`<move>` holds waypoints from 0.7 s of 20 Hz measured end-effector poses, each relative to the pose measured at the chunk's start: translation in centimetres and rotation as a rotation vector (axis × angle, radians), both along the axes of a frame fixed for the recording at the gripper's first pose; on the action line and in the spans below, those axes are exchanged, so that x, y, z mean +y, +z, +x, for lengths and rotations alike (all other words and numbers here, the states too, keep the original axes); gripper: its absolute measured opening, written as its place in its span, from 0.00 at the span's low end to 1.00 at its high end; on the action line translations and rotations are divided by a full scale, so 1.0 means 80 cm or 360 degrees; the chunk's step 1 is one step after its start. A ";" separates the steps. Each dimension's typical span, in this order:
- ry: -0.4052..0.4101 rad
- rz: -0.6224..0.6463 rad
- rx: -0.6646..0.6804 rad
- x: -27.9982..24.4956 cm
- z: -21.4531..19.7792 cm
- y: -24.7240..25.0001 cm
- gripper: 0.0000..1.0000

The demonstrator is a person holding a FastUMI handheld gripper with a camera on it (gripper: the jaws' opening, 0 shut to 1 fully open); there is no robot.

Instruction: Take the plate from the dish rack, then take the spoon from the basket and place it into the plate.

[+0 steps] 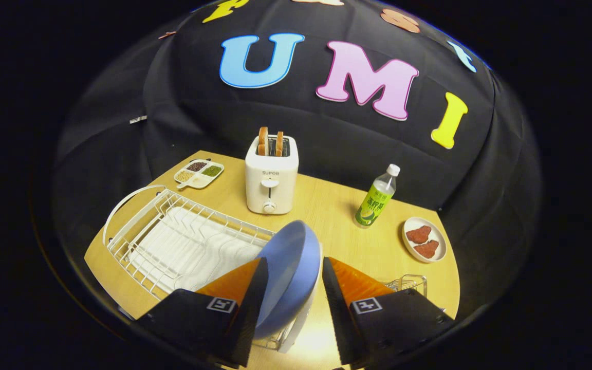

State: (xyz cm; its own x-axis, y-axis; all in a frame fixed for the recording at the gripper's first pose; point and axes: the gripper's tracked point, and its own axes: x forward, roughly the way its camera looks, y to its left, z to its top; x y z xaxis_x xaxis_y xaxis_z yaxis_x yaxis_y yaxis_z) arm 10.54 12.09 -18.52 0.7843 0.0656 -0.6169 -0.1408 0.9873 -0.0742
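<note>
Now gripper [290, 288] open astride upright blue plate [288, 277], at dish rack [172, 231] end

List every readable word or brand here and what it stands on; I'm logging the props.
"SUPOR": front of the white two-slot toaster.
Green label on the clear plastic bottle: too blurred to read.
The hand-held gripper has its fingers either side of the round blue plate; whether they press on it is unclear.

"SUPOR" on the white toaster [271, 177] front
</note>
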 end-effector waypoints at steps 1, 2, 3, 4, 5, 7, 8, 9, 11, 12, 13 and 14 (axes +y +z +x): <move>-0.0011 0.0010 0.0030 0.003 0.002 -0.005 0.62; -0.0015 0.0005 0.0050 0.005 0.006 -0.009 0.59; -0.0015 0.0000 0.0062 0.007 0.008 -0.013 0.57; -0.0019 -0.0014 0.0077 0.007 0.009 -0.017 0.57; -0.0034 -0.0030 0.0090 0.006 0.008 -0.020 0.57; -0.0073 -0.0059 0.0124 0.002 0.008 -0.023 0.53; -0.0104 -0.0074 0.0132 -0.002 0.008 -0.023 0.49; -0.0145 -0.0077 0.0133 -0.003 0.011 -0.023 0.48; -0.0230 -0.0111 0.0137 -0.013 0.012 -0.025 0.39; -0.0288 -0.0130 0.0136 -0.020 0.012 -0.024 0.36; -0.0314 -0.0123 0.0119 -0.016 0.010 -0.017 0.33; -0.0315 -0.0131 0.0107 -0.012 0.013 -0.015 0.30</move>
State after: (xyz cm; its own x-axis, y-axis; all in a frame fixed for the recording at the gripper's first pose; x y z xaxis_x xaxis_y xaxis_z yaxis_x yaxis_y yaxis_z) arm 11.60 11.14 -19.75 0.7338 -0.1380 -0.6652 0.0476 0.9872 -0.1523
